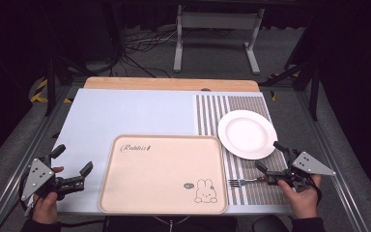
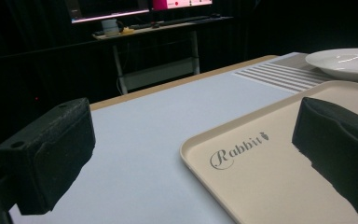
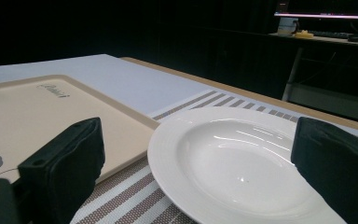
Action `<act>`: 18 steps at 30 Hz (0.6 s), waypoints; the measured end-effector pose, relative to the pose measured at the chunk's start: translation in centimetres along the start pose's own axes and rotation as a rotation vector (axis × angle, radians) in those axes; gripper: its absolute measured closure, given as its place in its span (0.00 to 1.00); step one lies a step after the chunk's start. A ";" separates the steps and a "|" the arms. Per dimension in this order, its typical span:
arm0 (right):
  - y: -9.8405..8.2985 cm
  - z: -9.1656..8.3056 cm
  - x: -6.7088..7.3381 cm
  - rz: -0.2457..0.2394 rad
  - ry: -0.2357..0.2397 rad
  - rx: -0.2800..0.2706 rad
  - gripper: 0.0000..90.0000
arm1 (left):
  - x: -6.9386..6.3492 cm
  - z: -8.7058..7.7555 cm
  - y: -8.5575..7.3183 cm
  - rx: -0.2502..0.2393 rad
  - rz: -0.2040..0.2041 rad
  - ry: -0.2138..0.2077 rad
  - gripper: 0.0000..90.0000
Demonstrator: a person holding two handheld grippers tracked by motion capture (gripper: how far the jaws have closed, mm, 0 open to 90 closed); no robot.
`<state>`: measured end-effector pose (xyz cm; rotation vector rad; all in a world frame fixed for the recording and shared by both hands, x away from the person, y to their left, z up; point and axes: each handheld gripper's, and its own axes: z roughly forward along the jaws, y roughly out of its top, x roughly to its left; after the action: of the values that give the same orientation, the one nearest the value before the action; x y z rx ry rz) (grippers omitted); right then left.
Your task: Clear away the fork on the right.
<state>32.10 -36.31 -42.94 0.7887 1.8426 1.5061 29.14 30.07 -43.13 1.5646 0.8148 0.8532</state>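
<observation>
From the high view, the left tongs (image 1: 72, 166) sit wide apart with nothing between them, off the near left corner of the beige tray (image 1: 125, 193), over the pale blue mat (image 1: 125, 111) on the surface. The right tongs (image 1: 270, 157) are wide too and hold nothing, hovering at the near edge of the white plate (image 1: 247, 134), which rests on the striped placemat (image 1: 212, 106). A fork (image 1: 244, 182) lies on that placemat just beside the tray's right rim, right by the right tongs. The tray carries a script word at its top left, a rabbit drawing and a small round badge at lower right. Over to the left gripper view: tongs (image 2: 186, 154) wide, and the script on the tray (image 2: 200, 144) reads "Rabbit", with a little carrot after it; the plate (image 2: 345, 63) sits far right. In the right gripper view the tongs (image 3: 191, 168) frame the plate (image 3: 233, 158), not touching it, and the badge on the tray (image 3: 37, 112) reads "hi".
</observation>
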 end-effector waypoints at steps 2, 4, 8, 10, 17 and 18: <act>0.0 0.0 0.0 0.002 0.001 -0.002 0.04 | 0.0 0.0 0.0 -0.002 -0.001 0.001 0.00; 0.0 0.0 0.0 0.001 0.002 -0.006 0.04 | 0.0 0.0 0.0 -0.001 0.001 0.001 0.00; 0.1 0.0 0.0 -0.003 0.001 -0.008 0.04 | 0.0 0.0 0.0 0.003 0.002 0.001 0.00; 0.1 0.0 0.0 -0.003 0.005 -0.010 0.04 | 0.0 0.0 0.0 0.000 0.000 0.001 0.00; 0.1 -0.1 -0.1 -0.007 0.005 -0.011 0.04 | 0.0 0.0 0.0 0.001 0.002 0.004 0.00; 0.1 0.0 -0.1 -0.005 0.004 -0.008 0.04 | 0.0 0.0 0.0 0.001 0.002 0.005 0.00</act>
<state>32.14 -36.39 -42.85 0.7778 1.8388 1.5123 29.11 30.05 -43.10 1.5652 0.8178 0.8581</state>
